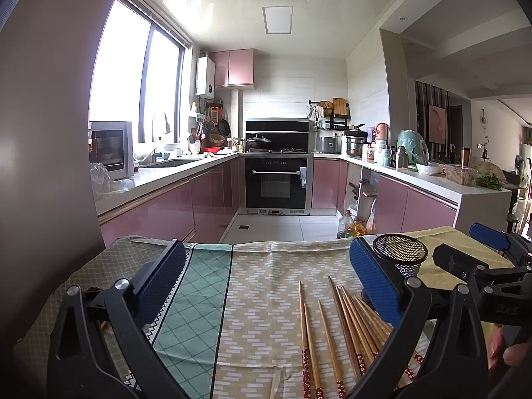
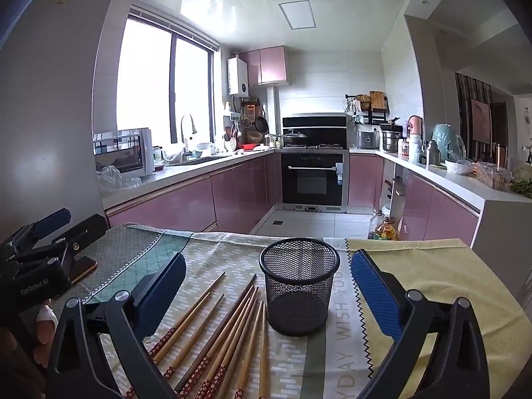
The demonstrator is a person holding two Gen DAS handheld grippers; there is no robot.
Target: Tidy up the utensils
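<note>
Several wooden chopsticks (image 1: pixel 345 329) with red patterned ends lie loose on the patterned tablecloth (image 1: pixel 252 292). A black mesh cup (image 2: pixel 299 286) stands upright and empty just right of the chopsticks (image 2: pixel 229 329). My left gripper (image 1: pixel 266 279) is open above the cloth, its right finger over the chopsticks, with the mesh cup (image 1: pixel 400 254) beyond that finger. My right gripper (image 2: pixel 269 286) is open too, and the cup stands between its spread fingers without touching them. The right gripper (image 1: pixel 478 252) shows at the right edge of the left wrist view.
The table's far edge (image 2: pixel 232 234) drops to a tiled kitchen floor. Oil bottles (image 2: pixel 382 227) stand on the floor beyond it. A dark phone-like slab (image 2: pixel 83 267) lies on the cloth under the left gripper's body (image 2: pixel 36 266). Pink cabinets and an oven (image 1: pixel 276 183) are far behind.
</note>
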